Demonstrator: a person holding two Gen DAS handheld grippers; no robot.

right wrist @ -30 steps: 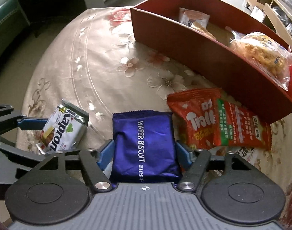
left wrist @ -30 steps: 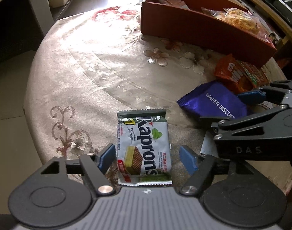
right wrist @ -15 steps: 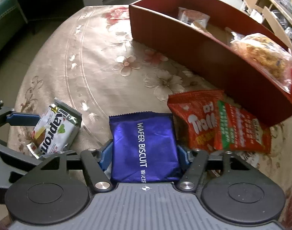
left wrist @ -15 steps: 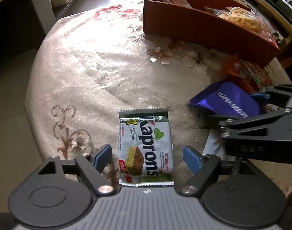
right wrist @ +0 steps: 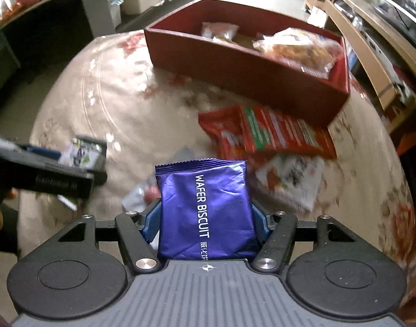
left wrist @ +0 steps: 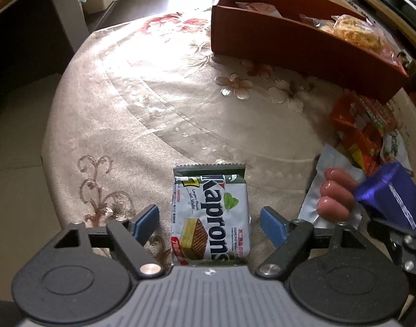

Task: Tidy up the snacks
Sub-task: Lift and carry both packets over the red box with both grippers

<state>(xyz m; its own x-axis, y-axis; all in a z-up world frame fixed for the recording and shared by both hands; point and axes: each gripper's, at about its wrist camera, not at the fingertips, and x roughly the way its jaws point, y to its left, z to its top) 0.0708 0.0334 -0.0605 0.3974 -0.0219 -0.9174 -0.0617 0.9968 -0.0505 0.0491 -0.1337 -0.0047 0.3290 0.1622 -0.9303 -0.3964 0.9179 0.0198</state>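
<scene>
My right gripper [right wrist: 205, 218] is shut on a purple wafer biscuit packet [right wrist: 205, 204] and holds it above the table; the packet also shows at the right edge of the left wrist view [left wrist: 390, 193]. My left gripper [left wrist: 209, 223] is open, its blue pads on either side of a white-and-green Kaprons wafer packet [left wrist: 210, 215] that lies flat on the beige flowered tablecloth [left wrist: 153, 103]. A red-brown box [right wrist: 249, 65] with several snack bags inside stands at the far side of the table.
A red-and-green snack packet [right wrist: 268, 133] lies in front of the box, with a white packet [right wrist: 289, 179] beside it. A sausage packet [left wrist: 336, 193] lies right of the Kaprons packet. The table edge curves close on the left.
My right gripper has lifted the purple wafer biscuit packet off the table, uncovering the sausage packet beneath. My left gripper has stayed open around the Kaprons packet.
</scene>
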